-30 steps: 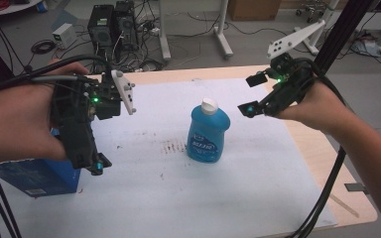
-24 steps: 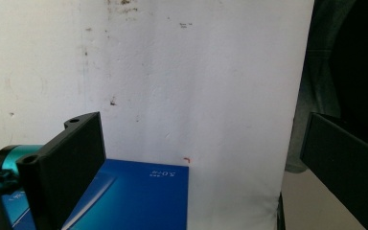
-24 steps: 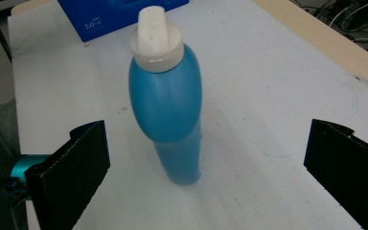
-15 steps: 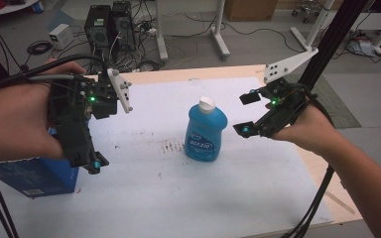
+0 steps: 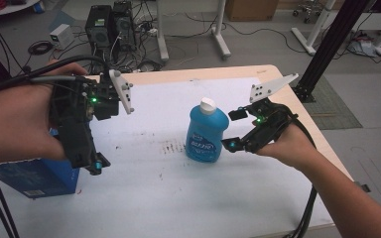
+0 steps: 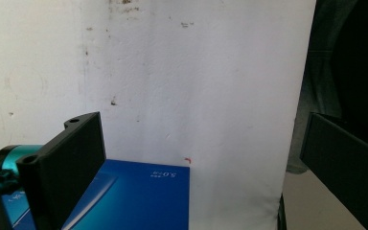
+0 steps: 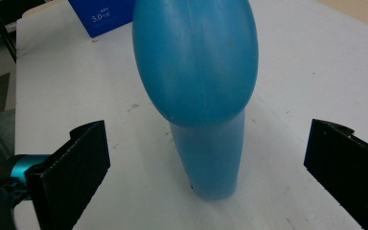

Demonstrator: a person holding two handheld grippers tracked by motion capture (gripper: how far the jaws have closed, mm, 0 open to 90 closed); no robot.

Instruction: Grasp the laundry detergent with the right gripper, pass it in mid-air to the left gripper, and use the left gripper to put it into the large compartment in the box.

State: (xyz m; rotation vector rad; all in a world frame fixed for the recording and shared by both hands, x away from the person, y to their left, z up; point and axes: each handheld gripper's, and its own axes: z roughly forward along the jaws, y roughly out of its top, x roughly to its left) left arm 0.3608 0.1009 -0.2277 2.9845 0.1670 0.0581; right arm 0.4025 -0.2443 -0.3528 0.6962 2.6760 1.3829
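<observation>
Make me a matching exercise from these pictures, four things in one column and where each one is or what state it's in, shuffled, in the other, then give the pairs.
Things:
1. blue plastic bottle with a white cap
2. dark blue cardboard box
3. right gripper
4. left gripper

Places or states:
A. at the table's left edge, lying flat
B. open, jaws either side of the bottle without touching it
C. standing upright mid-table on the white sheet
D. open, held above the box

Pairs: 1-C, 2-A, 3-B, 4-D
</observation>
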